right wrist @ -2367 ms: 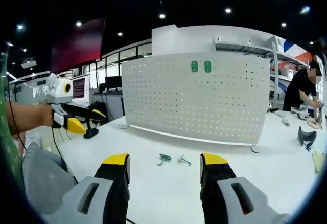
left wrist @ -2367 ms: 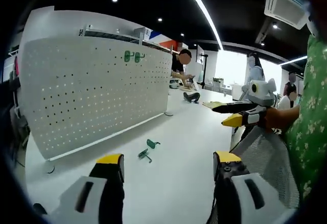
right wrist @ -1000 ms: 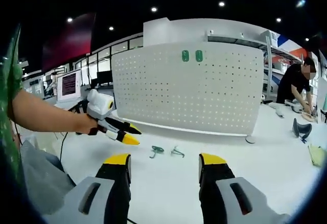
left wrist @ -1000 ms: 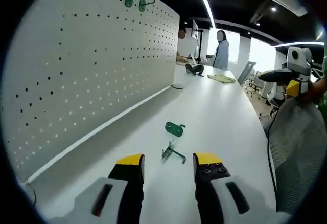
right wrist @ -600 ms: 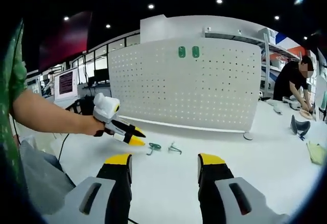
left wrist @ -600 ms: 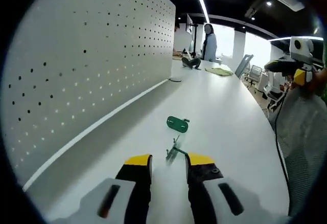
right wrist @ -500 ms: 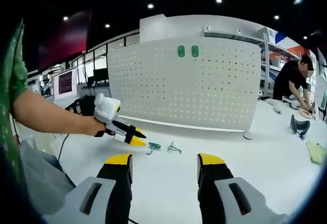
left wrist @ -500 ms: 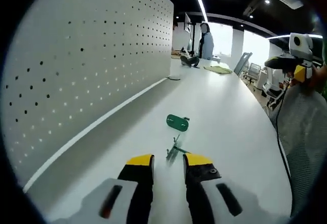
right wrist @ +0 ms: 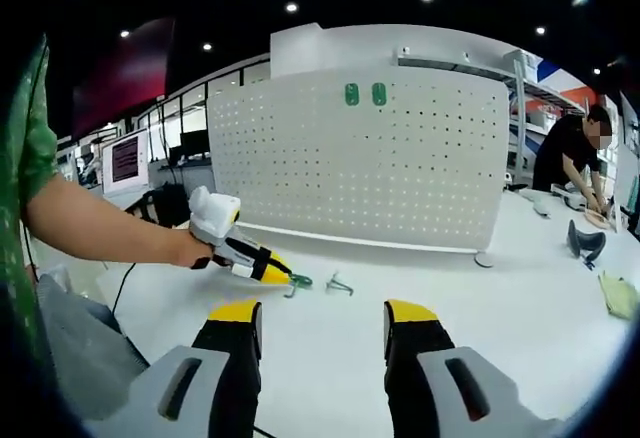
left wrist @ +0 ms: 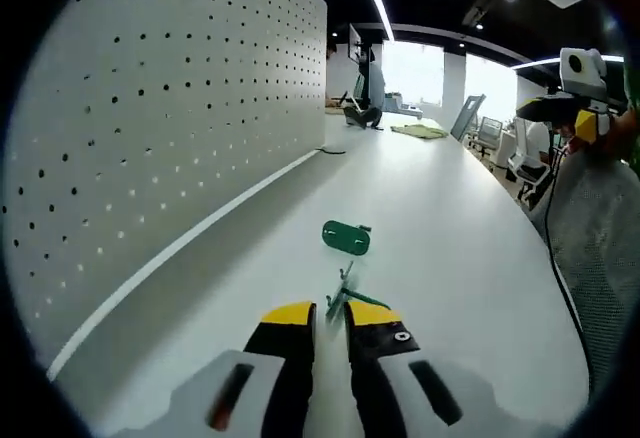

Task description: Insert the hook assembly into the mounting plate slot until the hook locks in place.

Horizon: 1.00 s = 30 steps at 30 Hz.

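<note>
On the white table lies a small green hook assembly [left wrist: 341,296] with a metal wire. My left gripper [left wrist: 331,314] has its yellow-tipped jaws drawn in around it, shut on it. Just beyond rests the green oval mounting plate [left wrist: 346,237], flat on the table. In the right gripper view the left gripper [right wrist: 272,272] comes in from the left, held by a bare arm, its tips at the two small green parts [right wrist: 300,281]. My right gripper [right wrist: 322,316] stands open above the table's near side, holding nothing. It also shows far right in the left gripper view [left wrist: 578,118].
A white pegboard [right wrist: 370,173] stands upright behind the parts, with two green plates [right wrist: 365,94] mounted near its top. A grey mesh chair back [left wrist: 605,248] is at the table's edge. A person [right wrist: 575,163] works at the far end of the table.
My left gripper dropped to the table, reached the hook assembly, and its jaws narrowed from wide open to closed around it. The right gripper stayed open and nearly still.
</note>
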Each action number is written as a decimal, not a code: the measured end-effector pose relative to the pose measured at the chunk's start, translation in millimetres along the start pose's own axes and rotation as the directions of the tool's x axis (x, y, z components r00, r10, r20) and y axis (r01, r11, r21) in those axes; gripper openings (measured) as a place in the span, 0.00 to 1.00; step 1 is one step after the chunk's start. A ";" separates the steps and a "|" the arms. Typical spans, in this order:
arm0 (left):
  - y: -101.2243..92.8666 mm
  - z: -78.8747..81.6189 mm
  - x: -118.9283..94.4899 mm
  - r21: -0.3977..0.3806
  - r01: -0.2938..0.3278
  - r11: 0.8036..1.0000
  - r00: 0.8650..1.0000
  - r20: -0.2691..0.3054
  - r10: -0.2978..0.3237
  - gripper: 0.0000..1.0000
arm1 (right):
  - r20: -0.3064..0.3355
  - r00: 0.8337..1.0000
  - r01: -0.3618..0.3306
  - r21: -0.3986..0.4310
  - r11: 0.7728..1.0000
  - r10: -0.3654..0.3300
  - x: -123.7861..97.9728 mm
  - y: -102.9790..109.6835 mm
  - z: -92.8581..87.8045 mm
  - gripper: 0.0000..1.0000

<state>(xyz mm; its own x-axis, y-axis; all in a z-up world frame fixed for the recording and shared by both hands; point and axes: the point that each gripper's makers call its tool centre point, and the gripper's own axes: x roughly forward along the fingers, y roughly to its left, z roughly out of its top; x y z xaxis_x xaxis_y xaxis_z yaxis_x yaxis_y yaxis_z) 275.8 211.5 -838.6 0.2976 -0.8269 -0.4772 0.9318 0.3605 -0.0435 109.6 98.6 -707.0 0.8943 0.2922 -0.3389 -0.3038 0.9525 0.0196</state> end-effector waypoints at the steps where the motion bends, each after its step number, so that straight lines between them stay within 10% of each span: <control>1: 0.0 -0.4 0.7 0.000 0.000 1.000 1.000 0.000 0.000 0.10 | -0.002 1.000 0.001 -0.001 1.000 -0.001 0.2 -0.2 -0.4 0.49; 30: -9.3 0.2 -2.8 -0.103 0.047 0.994 0.999 0.018 -0.046 0.02 | 0.000 1.000 -0.007 -0.006 1.000 0.007 3.9 1.4 0.5 0.47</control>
<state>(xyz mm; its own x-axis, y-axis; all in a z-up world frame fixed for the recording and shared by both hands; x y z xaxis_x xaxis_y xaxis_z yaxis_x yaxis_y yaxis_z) 266.3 210.3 -836.7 0.2585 -0.8499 -0.4593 0.9183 0.3638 -0.1564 112.8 101.1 -707.9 0.8921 0.2986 -0.3391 -0.3119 0.9500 0.0160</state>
